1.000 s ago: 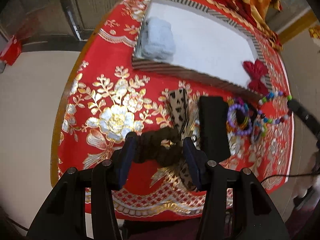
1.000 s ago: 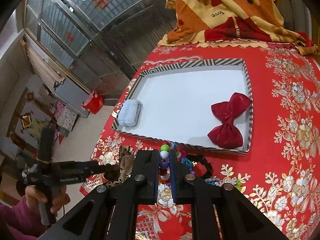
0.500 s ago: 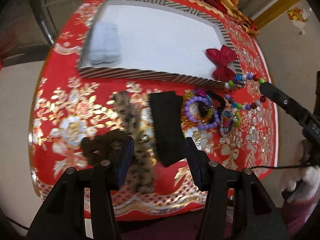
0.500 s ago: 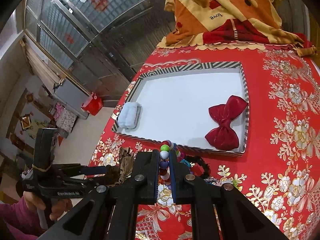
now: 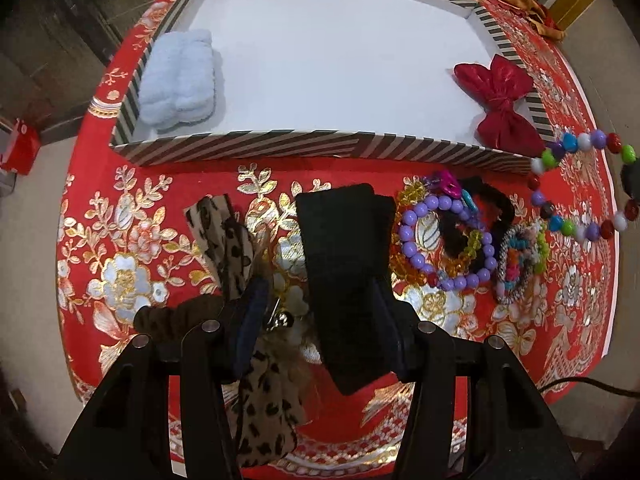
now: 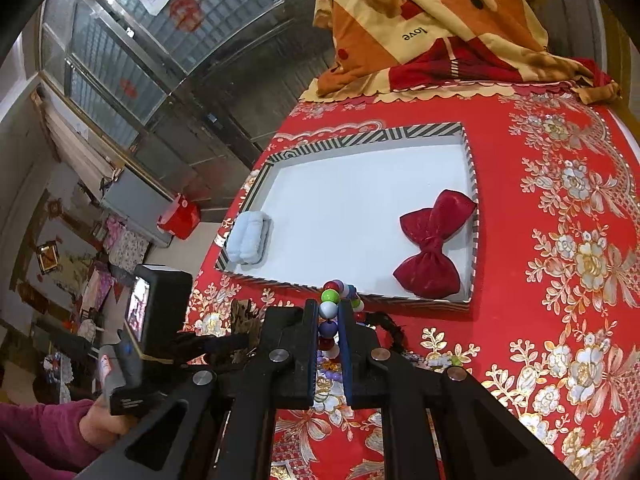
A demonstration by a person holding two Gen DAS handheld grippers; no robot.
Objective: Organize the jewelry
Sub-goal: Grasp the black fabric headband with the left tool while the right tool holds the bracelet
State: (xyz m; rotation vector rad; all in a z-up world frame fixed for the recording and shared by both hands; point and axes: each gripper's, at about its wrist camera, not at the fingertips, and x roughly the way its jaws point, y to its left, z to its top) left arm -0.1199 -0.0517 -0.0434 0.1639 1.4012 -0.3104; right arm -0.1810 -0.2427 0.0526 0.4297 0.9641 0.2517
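The right gripper point(image 6: 330, 320) pinches a light, floppy beaded bracelet point(image 6: 329, 312) by its strand, while the left gripper point(image 5: 316, 312), spread, straddles a soft black band point(image 5: 344, 264) between its fingers.

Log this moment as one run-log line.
left gripper: open, straddling black band | right gripper: shut on multicolored bead bracelet, lifted | striped tray: holds blue scrunchie, red bow

Red tablecloth point(image 5: 132, 216) with gold and silver flowers; black-and-white striped tray point(image 5: 248, 146), white inside; pale blue scrunchie point(image 5: 178, 76); dark red bow point(image 5: 500, 100); leopard-print band point(image 5: 236, 248); purple bead bracelet point(image 5: 448, 236).
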